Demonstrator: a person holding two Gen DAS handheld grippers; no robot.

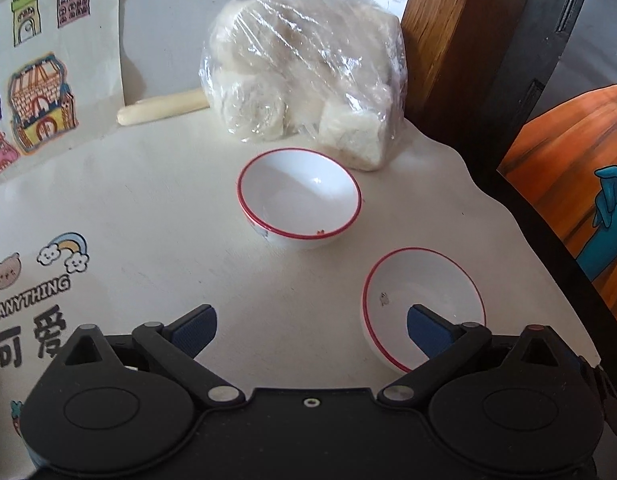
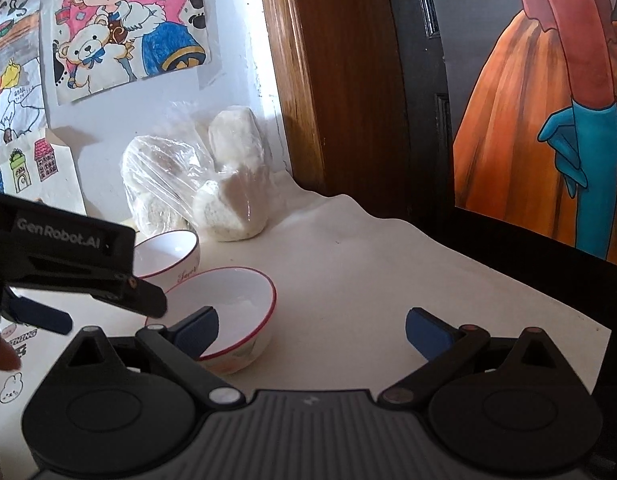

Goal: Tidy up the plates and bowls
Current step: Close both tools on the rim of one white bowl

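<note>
While both hand-held grippers [image 1: 311,330] [image 2: 311,330] gape empty, two bowls [image 1: 299,196] [image 1: 422,300] stand apart.

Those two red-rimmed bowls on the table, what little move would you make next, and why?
Probably ease the left gripper forward so its open fingers straddle the near bowl's rim. Both grippers are open and hold nothing, the two bowls sit apart and unstacked, and one finger is already in front of this bowl; the far bowl could receive it.

A home, prob. a kid's corner: colored drawings [image 2: 132,28] taped on wall above the table [image 1: 156,208], bagged buns [image 1: 304,76] at its back edge by a wooden door frame [image 2: 304,72].
</note>
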